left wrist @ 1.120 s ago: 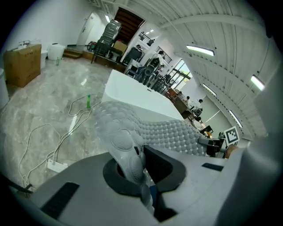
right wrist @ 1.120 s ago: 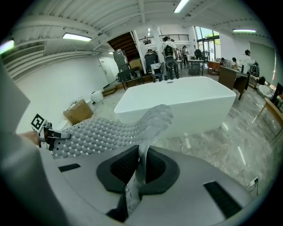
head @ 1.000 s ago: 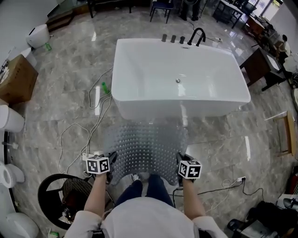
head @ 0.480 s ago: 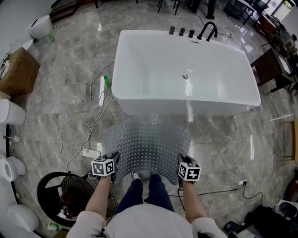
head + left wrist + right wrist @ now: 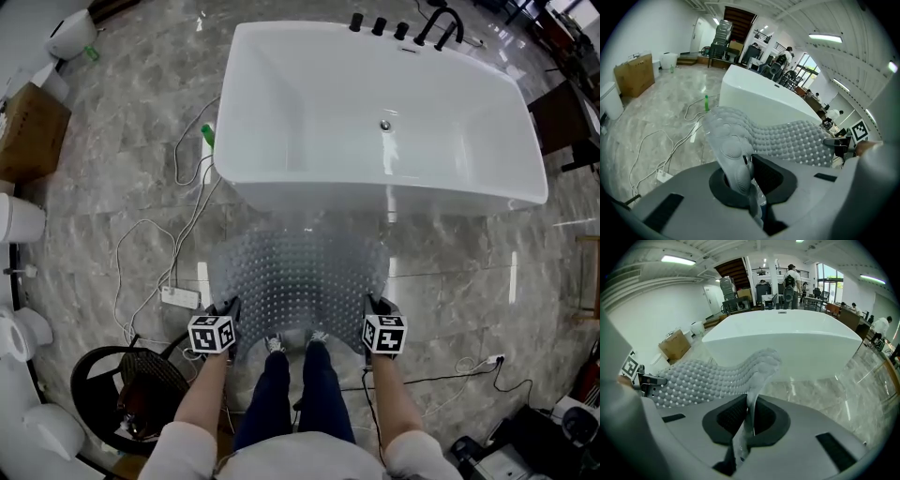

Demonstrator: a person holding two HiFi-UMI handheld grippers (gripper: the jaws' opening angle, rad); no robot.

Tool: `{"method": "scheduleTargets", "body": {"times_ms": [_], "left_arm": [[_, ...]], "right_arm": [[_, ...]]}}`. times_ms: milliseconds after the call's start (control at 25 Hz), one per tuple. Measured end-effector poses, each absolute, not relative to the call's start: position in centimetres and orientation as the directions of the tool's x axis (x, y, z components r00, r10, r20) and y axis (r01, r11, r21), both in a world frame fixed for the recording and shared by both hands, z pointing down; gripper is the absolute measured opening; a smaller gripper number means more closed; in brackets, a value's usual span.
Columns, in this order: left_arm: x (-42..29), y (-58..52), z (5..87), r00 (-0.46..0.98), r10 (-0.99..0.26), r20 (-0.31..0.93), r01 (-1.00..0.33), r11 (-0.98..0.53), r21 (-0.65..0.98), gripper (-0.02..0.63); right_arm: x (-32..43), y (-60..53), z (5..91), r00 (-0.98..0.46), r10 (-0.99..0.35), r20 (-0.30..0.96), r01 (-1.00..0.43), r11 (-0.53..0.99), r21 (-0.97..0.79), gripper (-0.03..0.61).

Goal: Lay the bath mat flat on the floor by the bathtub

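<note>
Mat [image 5: 298, 277] lowered, left gripper [image 5: 230, 307], right gripper [image 5: 374, 304] clamping it

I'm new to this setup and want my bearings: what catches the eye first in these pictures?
A big white bathtub fills the upper middle of the head view, on a grey marble floor. Just in front of it a clear, bumpy bath mat is held between the left gripper and right gripper, each shut on a near corner. White cables trail over the floor at the tub's left.
</note>
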State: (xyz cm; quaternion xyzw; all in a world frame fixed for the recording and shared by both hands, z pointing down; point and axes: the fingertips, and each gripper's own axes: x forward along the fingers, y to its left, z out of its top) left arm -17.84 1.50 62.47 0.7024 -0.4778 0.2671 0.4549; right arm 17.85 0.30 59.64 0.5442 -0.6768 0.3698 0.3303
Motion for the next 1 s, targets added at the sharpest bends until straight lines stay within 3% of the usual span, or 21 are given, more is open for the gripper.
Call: {"method": "scheduleTargets", "body": {"times_ms": [1000], "left_arm": [[-16.8, -1.9, 85.4, 0.355, -0.332, 0.874, -0.934, -0.162, 0.318, 0.041]], "right_arm": [[21.3, -2.7, 83.4, -0.132, -0.386, 0.913, -0.990, 0.094, -0.104, 0.037]]}}
